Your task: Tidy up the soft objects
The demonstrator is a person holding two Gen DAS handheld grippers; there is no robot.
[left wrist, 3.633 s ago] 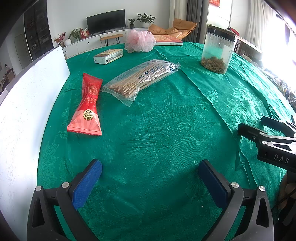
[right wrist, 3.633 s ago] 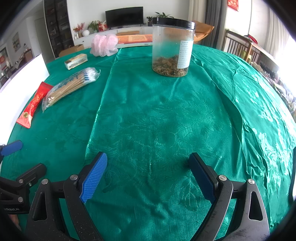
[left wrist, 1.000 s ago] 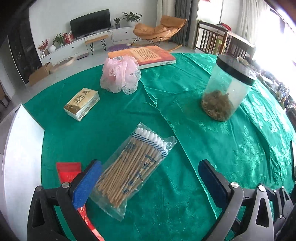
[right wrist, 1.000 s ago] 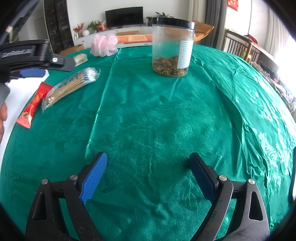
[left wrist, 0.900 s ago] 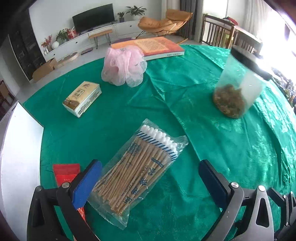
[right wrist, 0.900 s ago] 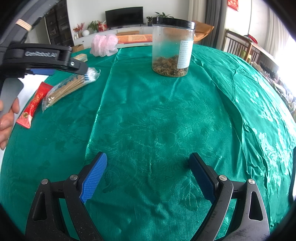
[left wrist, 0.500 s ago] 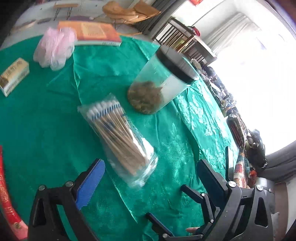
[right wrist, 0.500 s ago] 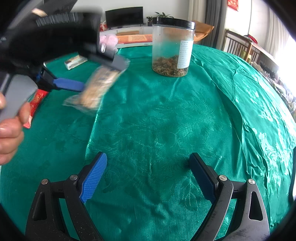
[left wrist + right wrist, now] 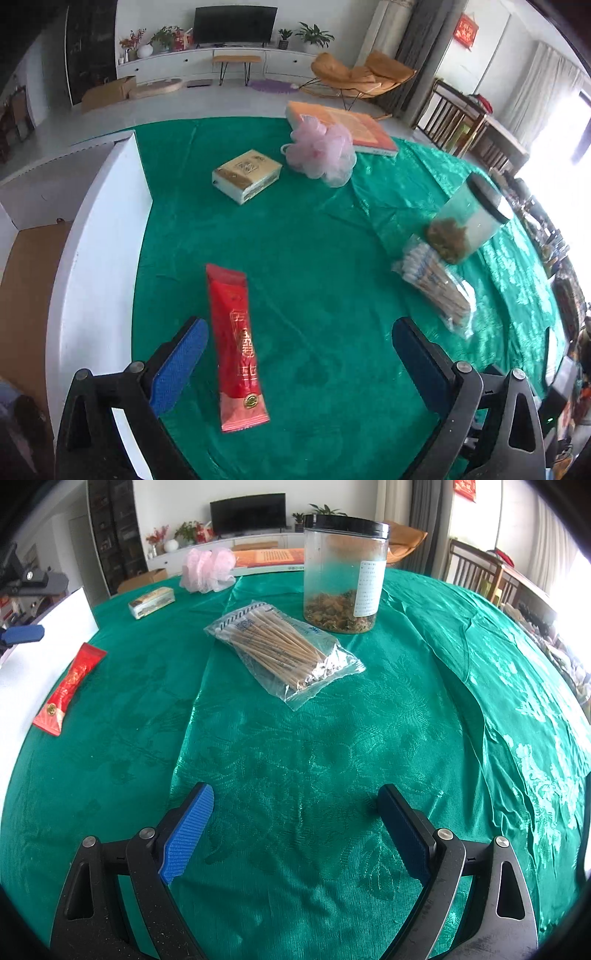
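Moved: swab bag [image 9: 282, 648] now lies just in front of the jar [image 9: 345, 576], ahead of the right tongs [image 9: 295, 823]; 3.6 s ago it lay beside the red sachet [image 9: 236, 343].
Left tongs [image 9: 297, 360]: spread wide, pinching nothing, hovering over the cloth; the sachet lies between the pads, nearer the left pad [image 9: 181, 365], not touching it.
Sachet placement: lengthwise along the tongs' axis, so a closing grip would likely take it across its narrow width; judged the next soft item to handle.
Tissue pack [image 9: 246, 174]: ahead of the left tongs, well apart.
Pink pouf [image 9: 320, 152]: farther ahead, leaning on the book [image 9: 341, 127].
Right tongs: spread, empty, low over bare tablecloth [image 9: 332, 746]; seemingly parked while the left side works.
Bag placement: probably grouped by the jar to gather items centrally.
White board [image 9: 96, 236]: left of the left tongs; purpose unclear.
Hidden or unclear: jar label unreadable; bag's far end cut close to the jar in the left view; left tongs barely visible at the right view's edge.
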